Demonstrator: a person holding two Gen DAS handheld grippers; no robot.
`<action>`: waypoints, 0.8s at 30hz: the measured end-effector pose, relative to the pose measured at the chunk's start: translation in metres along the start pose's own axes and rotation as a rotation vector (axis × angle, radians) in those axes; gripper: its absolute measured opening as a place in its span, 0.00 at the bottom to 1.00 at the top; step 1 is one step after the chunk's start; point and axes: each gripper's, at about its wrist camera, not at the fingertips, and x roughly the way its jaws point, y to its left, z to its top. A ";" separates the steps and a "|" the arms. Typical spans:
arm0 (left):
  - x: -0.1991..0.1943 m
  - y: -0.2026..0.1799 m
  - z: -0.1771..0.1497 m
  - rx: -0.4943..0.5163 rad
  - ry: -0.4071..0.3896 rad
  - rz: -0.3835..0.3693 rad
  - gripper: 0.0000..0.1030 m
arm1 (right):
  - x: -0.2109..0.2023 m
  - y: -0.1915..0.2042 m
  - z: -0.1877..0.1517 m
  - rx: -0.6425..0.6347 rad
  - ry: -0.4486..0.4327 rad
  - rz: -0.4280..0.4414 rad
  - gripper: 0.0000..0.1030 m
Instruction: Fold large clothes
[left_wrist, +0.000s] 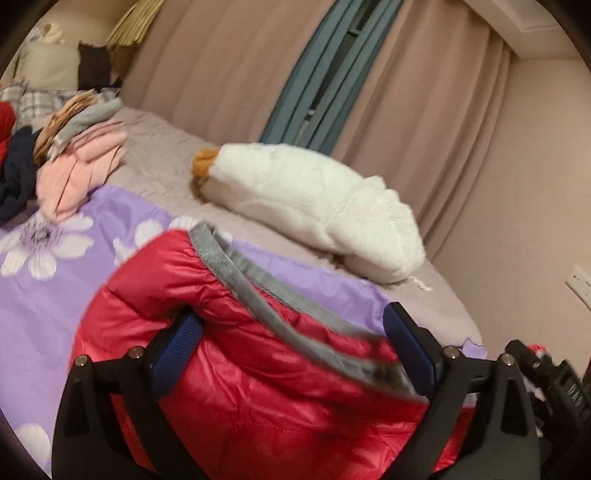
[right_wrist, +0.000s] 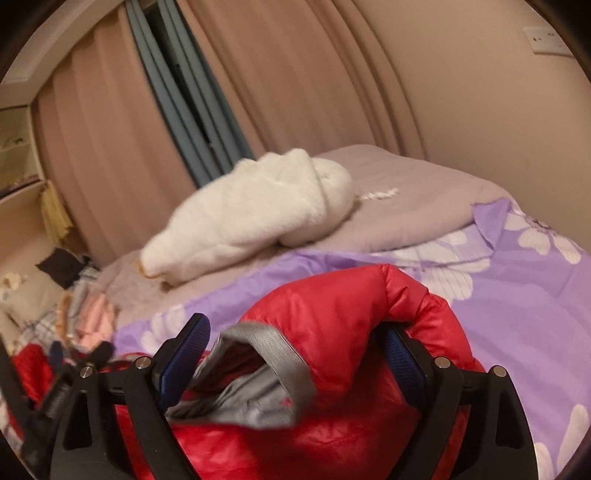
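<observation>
A shiny red puffer jacket (left_wrist: 258, 387) with a grey lining band (left_wrist: 258, 280) lies bunched on the purple flowered sheet (left_wrist: 55, 295) right in front of me. My left gripper (left_wrist: 291, 343) stands open, its blue pads wide apart on either side of the padded fabric. In the right wrist view the same jacket (right_wrist: 340, 314) shows its grey-edged opening (right_wrist: 266, 343). My right gripper (right_wrist: 295, 350) is open too, and a red fold drapes over its right finger (right_wrist: 402, 354). The lower part of the jacket is hidden under both grippers.
A white plush goose (left_wrist: 314, 206) lies across the grey bedspread (left_wrist: 166, 147) behind the jacket. A pile of pink, grey and dark clothes (left_wrist: 85, 162) sits at the bed's far left. Beige curtains (left_wrist: 240, 66) and the wall bound the bed's far side.
</observation>
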 end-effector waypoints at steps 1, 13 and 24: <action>-0.002 -0.001 0.003 0.010 -0.017 0.011 0.95 | -0.002 0.000 0.006 0.008 0.002 0.021 0.89; 0.022 0.010 -0.011 0.062 -0.080 0.189 0.98 | -0.006 0.020 0.004 -0.169 -0.184 -0.208 0.94; 0.111 0.040 -0.082 -0.014 0.181 0.261 0.99 | 0.135 -0.069 -0.073 0.091 0.172 -0.249 0.85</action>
